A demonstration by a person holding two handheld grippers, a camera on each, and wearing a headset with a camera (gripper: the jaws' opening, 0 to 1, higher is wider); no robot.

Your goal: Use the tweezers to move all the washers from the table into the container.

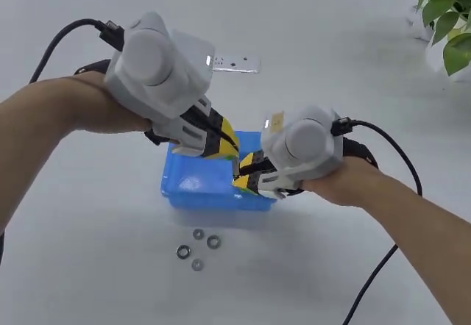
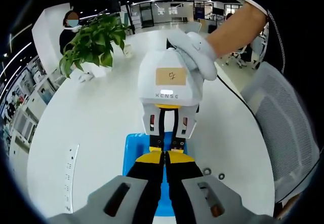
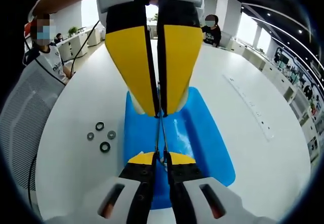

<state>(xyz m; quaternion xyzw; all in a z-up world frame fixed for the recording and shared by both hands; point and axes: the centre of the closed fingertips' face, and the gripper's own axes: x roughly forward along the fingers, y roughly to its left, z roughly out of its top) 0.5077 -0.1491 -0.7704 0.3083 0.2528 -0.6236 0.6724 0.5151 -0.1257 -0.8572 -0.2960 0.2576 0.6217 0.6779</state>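
I saw the tweezers (image 3: 160, 133) held at both ends above the blue container (image 3: 207, 143): the jaws of the right gripper (image 3: 161, 158) were closed on one end, and those of the left gripper (image 3: 161, 113) were closed on the other, as far as I could tell. Four washers (image 1: 197, 249) lay on the bench (image 1: 88, 266) just beside the container. They looked light, hard and slippery, so I judged the tips should pinch across a ring's rim

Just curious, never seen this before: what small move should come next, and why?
Probably one lets go: the left gripper and right gripper both seem shut on the tweezers above the container, while four washers wait on the table beside it.
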